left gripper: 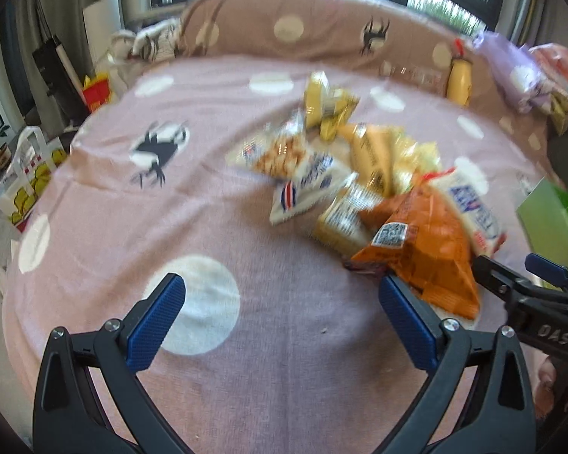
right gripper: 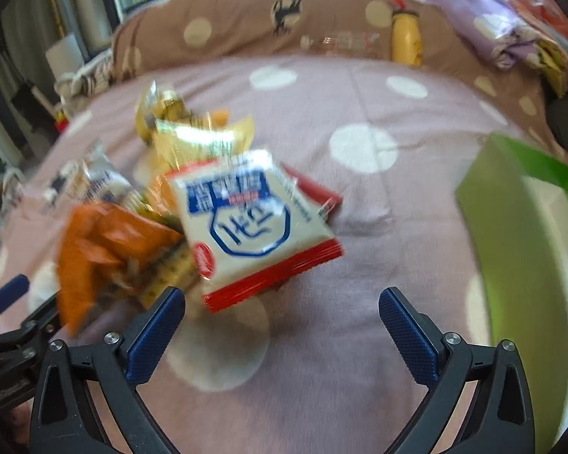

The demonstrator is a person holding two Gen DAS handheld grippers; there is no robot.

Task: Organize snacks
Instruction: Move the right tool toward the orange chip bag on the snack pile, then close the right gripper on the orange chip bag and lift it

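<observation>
A pile of snack packets lies on a pink dotted blanket (left gripper: pixel 132 227). An orange packet (left gripper: pixel 428 253) is nearest in the left wrist view, with white-and-blue packets (left gripper: pixel 306 185) and yellow ones (left gripper: pixel 329 102) behind. My left gripper (left gripper: pixel 282 295) is open and empty, just left of the orange packet. My right gripper (right gripper: pixel 282 302) is open and empty, just below a white packet with red edges (right gripper: pixel 253 223). The orange packet (right gripper: pixel 94 249) lies to its left. The right gripper also shows in the left wrist view (left gripper: pixel 518 276).
A green box (right gripper: pixel 526 249) stands open at the right, also in the left wrist view (left gripper: pixel 549 215). A yellow bottle (right gripper: pixel 407 39) and a clear bottle (right gripper: pixel 340 43) lie against the brown pillow (right gripper: pixel 246 19). Bags (left gripper: pixel 30 174) stand off the left edge.
</observation>
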